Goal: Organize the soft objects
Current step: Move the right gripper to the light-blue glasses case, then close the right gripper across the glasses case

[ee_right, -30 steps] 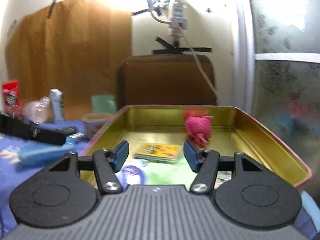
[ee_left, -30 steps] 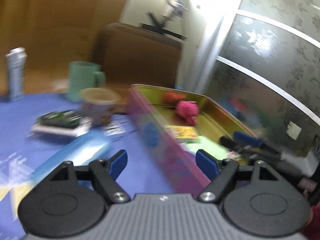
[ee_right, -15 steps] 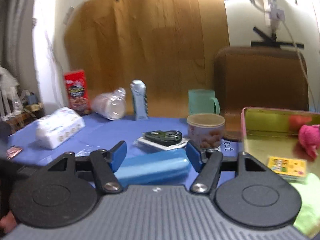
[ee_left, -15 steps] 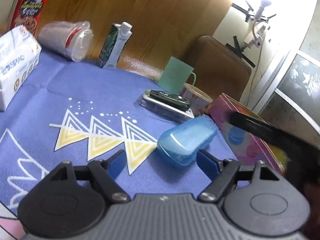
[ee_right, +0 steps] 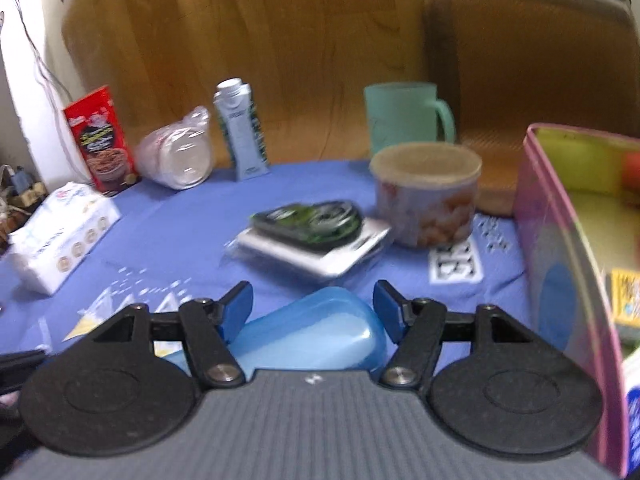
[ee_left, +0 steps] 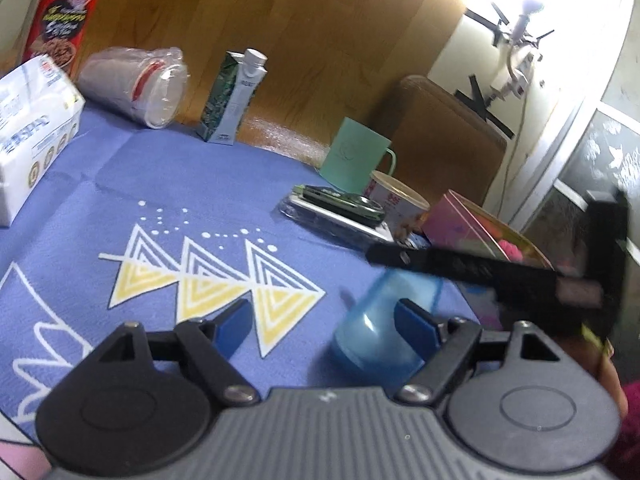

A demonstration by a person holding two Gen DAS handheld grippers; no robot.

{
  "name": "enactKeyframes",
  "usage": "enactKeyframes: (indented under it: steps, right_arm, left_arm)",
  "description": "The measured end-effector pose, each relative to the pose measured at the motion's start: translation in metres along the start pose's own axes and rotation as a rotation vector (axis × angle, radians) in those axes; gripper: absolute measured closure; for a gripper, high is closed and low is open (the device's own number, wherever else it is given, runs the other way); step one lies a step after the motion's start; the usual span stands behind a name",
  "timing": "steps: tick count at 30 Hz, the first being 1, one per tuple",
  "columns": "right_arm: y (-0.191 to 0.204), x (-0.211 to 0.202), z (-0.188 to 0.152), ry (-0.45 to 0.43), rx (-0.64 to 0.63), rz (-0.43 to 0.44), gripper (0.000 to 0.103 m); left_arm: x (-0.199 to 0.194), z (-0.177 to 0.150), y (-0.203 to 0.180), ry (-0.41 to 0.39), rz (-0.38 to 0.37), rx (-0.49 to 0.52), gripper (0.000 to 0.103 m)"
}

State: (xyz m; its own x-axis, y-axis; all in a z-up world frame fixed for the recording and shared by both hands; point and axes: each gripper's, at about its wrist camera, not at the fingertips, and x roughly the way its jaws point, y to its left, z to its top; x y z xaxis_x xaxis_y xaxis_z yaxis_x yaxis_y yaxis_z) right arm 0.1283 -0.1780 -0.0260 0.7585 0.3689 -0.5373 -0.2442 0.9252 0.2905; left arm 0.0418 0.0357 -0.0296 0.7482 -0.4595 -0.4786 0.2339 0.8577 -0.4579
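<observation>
1. The blue tablecloth [ee_right: 180, 232] is carrying everything; clutter is sitting at 10 to 1 o'clock in the right wrist view.
2. The pink tin box [ee_right: 560, 264] is standing at 3 o'clock, lid off, already holding a yellow card [ee_right: 626, 296] and other items. It is probably the destination.
3. The blue case [ee_right: 316, 332] is lying on the cloth at 6 o'clock, between the tips of the right gripper [ee_right: 313, 306]. Its jaws are released and straddling the case, pads not pressing. How soft it is, I cannot tell.
4. The left gripper [ee_left: 324, 320] is opening, nothing between its jaws; the case [ee_left: 384, 320] is lying at its 3 o'clock, partly behind one pad.
5. Advice: be centring the right jaws over the case's width, lowering first, closing gently, and keeping the left gripper clear.
</observation>
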Motion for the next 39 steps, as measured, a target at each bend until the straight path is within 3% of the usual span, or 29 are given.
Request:
enactKeyframes:
  steps: [8, 13, 17, 26, 35, 39]
  right_arm:
    - [0.017, -0.045, -0.034, -0.02, -0.017, 0.136, 0.035]
    - [0.028, -0.065, -0.052, -0.034, -0.065, 0.259, 0.035]
    - [0.033, -0.078, -0.059, -0.078, -0.119, 0.228, 0.033]
    - [0.014, -0.094, -0.067, -0.107, -0.03, 0.189, 0.03]
    - [0.021, -0.102, -0.078, -0.033, -0.027, 0.25, 0.03]
    - [0.025, -0.096, -0.077, 0.007, -0.013, 0.282, 0.03]
  left_arm:
    - [-0.007, 0.004, 0.027, -0.056, -0.013, -0.156, 0.022]
    - [-0.009, 0.005, 0.03, -0.067, -0.018, -0.177, 0.018]
    - [-0.009, 0.005, 0.029, -0.07, -0.015, -0.174, 0.017]
    - [-0.009, 0.005, 0.03, -0.069, -0.017, -0.17, 0.016]
    - [-0.01, 0.004, 0.026, -0.055, -0.021, -0.146, 0.016]
    - [-0.017, -0.001, 0.021, -0.019, -0.064, -0.125, 0.017]
